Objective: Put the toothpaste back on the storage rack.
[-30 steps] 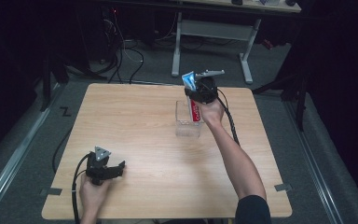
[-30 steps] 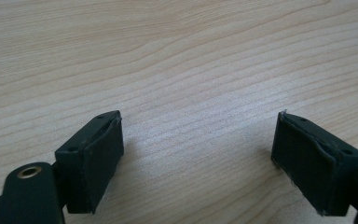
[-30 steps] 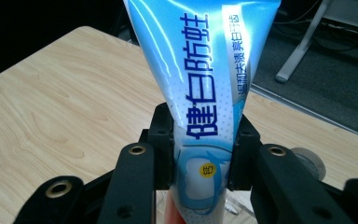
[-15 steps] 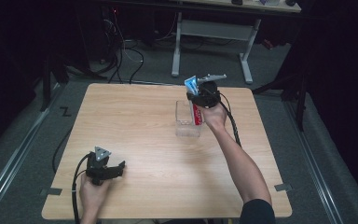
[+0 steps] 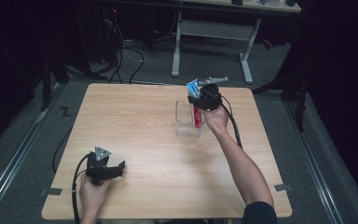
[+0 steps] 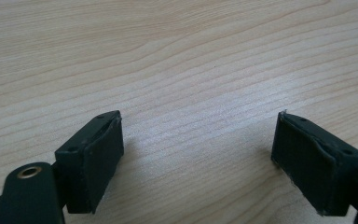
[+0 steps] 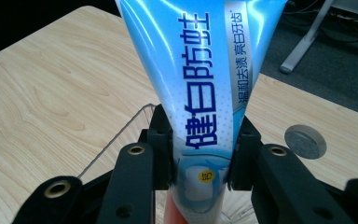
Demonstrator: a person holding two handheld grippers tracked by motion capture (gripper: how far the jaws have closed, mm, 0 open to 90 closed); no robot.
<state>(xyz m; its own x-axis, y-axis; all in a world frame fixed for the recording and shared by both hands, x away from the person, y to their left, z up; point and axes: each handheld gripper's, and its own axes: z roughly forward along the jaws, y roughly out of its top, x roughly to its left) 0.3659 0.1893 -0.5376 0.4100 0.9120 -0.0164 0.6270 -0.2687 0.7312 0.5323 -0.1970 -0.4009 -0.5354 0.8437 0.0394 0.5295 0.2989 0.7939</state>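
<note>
Toothpaste tube (image 7: 200,88) stands roughly upright in the right gripper (image 7: 200,161), long axis near vertical. Its flat crimped tail is uppermost and fans wide toward the top of the right gripper view; the narrower red lower end runs down between the jaws. In the high view the tube (image 5: 193,88) shows as a pale blue tail above the gripper, with red below it (image 5: 196,116) at the clear container (image 5: 184,122) on the far right part of the bench (image 5: 135,135).

Tube skin is glossy blue-and-white film with dark blue printed characters and a small yellow dot low on the face. Container is transparent, rectangular and open-topped; its thin clear rim (image 7: 121,130) shows just behind the jaws. A flat round grey disc (image 7: 305,141) lies on the bench beside the right jaw. Bench surface is pale wood with visible grain, corners rounded.

Right fingers (image 7: 161,140) are clamped on the tube, one black pad pressing each side of its lower body.

Left gripper (image 6: 198,154) rests low over the near left part of the bench, held in the left hand (image 5: 92,193). Its fingers (image 6: 95,161) stand wide apart, holding nothing, with bare wood between the flat black rubbery pads.
</note>
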